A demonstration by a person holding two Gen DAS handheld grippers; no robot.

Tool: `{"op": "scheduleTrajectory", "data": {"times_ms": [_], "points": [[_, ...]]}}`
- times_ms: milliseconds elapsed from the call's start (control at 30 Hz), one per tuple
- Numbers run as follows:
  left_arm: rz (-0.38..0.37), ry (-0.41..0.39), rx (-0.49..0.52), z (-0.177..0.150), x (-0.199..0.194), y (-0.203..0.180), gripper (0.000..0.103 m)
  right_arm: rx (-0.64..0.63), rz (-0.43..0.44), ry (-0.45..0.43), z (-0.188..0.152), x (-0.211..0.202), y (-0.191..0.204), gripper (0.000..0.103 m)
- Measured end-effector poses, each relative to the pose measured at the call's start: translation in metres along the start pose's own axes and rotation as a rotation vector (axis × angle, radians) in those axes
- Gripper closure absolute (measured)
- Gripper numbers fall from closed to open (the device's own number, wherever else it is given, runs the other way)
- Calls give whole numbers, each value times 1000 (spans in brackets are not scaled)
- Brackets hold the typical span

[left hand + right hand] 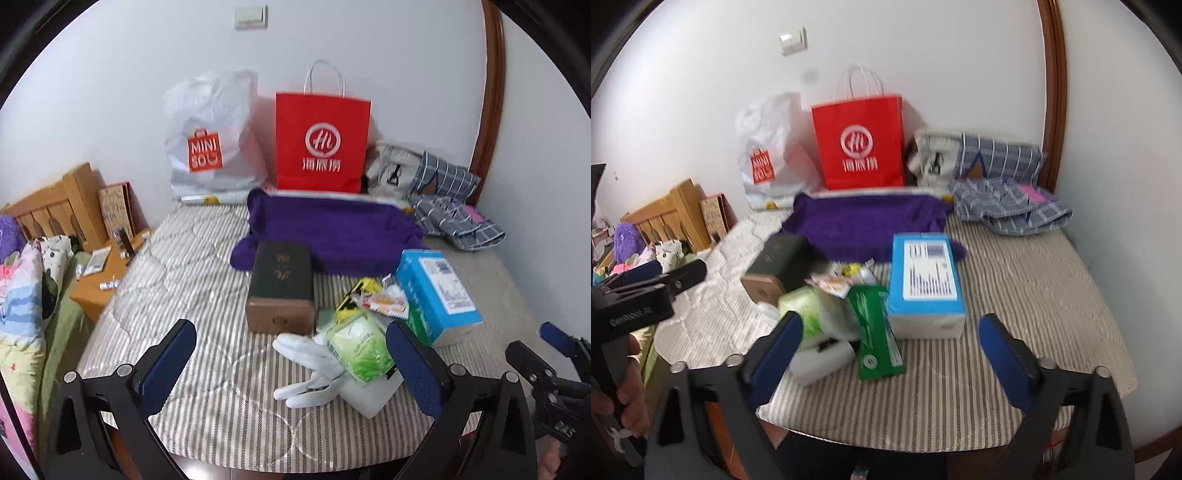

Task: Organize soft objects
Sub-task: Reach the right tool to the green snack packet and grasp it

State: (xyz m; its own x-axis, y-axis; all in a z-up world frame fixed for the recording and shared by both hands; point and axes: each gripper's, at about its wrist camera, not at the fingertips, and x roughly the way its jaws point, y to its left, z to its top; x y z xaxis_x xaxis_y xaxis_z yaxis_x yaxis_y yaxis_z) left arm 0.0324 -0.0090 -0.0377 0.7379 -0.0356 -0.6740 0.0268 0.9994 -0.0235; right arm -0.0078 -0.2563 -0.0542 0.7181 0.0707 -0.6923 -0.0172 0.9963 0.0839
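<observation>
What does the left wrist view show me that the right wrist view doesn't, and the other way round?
Only the left wrist view: the white gloves lying in front of the dark box.

Only the right wrist view: the green packet seen whole, beside the blue box.

Both: the red paper bag, purple cloth, checked cloth, and both hand-held grippers open and empty, left hand-held gripper, right hand-held gripper.

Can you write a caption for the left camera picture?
Open left gripper hovers over white gloves on a cluttered striped bed.
</observation>
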Motion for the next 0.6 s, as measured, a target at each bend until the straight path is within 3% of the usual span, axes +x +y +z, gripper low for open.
{"op": "scheduleTrajectory", "data": {"times_ms": [100, 267, 600], "points": [[0, 36, -4, -6, 18, 1, 0, 6, 22, 56, -9, 26, -7, 34], [-4, 79, -18, -11, 40, 5, 0, 18, 67, 136, -24, 72, -14, 49], [1, 137, -53, -18, 71, 21, 0, 44, 175, 229, -31, 126, -8, 49]]}}
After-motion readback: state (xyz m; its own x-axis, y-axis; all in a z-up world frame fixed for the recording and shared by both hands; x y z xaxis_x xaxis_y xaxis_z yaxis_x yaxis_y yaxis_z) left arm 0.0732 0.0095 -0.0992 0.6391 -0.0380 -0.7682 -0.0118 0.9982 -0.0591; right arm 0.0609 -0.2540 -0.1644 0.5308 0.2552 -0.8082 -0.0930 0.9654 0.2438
